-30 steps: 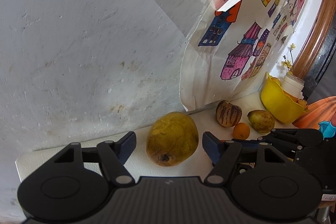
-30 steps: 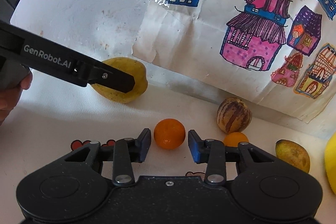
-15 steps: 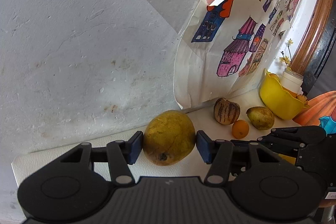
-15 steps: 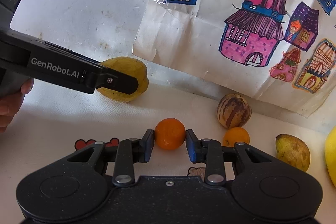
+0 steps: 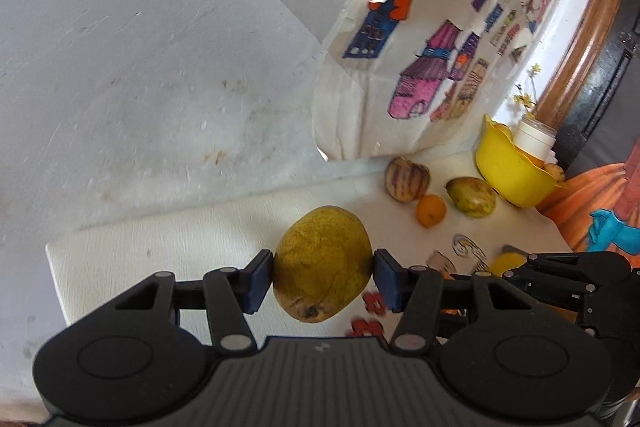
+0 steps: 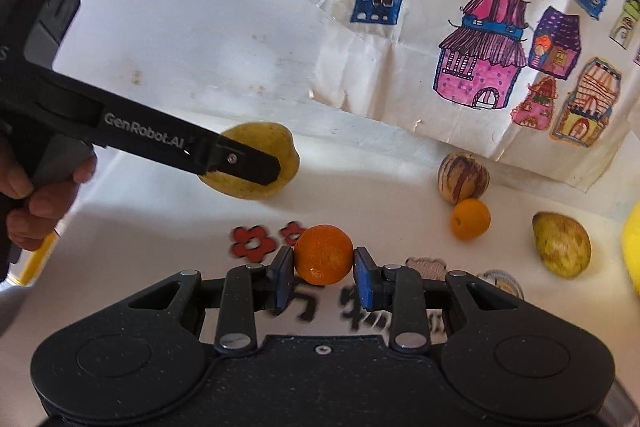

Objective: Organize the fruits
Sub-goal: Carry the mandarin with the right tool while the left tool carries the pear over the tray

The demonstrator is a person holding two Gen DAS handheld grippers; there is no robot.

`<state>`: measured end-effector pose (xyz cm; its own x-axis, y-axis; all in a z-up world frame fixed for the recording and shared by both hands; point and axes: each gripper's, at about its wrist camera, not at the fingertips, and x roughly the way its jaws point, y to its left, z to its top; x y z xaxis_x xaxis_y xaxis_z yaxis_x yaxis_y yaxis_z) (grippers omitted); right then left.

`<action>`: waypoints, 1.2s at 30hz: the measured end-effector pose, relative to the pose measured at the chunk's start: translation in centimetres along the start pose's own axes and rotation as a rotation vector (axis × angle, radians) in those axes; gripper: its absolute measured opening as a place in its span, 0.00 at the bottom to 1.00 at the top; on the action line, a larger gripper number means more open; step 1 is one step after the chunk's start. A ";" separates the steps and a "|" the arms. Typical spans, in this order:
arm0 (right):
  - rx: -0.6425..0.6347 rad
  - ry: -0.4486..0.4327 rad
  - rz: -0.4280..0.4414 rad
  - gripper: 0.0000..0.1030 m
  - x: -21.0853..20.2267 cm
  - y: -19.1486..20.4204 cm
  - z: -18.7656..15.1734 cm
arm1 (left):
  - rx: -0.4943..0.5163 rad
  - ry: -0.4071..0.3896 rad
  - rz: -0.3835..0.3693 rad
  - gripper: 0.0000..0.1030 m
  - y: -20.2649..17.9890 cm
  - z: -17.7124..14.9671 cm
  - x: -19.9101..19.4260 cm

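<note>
Right gripper clamping an orange, lower centre; left gripper gripping a yellow-green fruit, centre left.

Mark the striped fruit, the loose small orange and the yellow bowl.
striped fruit [image 6: 463, 177], right wrist view, middle of its streaked skin.
loose small orange [image 6: 471, 219], right wrist view, centre of its peel.
yellow bowl [image 5: 505, 167], left wrist view, bare outer wall.
</note>
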<state>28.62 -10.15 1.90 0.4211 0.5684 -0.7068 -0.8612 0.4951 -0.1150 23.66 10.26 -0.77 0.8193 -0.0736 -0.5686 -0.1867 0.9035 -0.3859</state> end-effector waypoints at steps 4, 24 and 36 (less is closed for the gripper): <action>0.000 -0.004 -0.002 0.33 -1.9 1.1 -1.0 | 0.012 0.009 -0.016 0.57 -0.7 -1.0 -1.5; 0.250 -0.111 -0.131 0.33 -12.5 0.8 -7.5 | 0.086 -0.019 -0.115 0.57 -7.3 -3.7 -7.4; 0.421 -0.166 -0.270 0.33 -18.1 -0.9 -13.8 | 0.143 -0.012 -0.203 0.57 -12.7 -6.1 -7.6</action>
<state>17.86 -29.95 5.20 0.6811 0.4639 -0.5664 -0.5414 0.8399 0.0369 16.53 -3.26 3.99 0.8388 -0.2553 -0.4809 0.0600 0.9212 -0.3844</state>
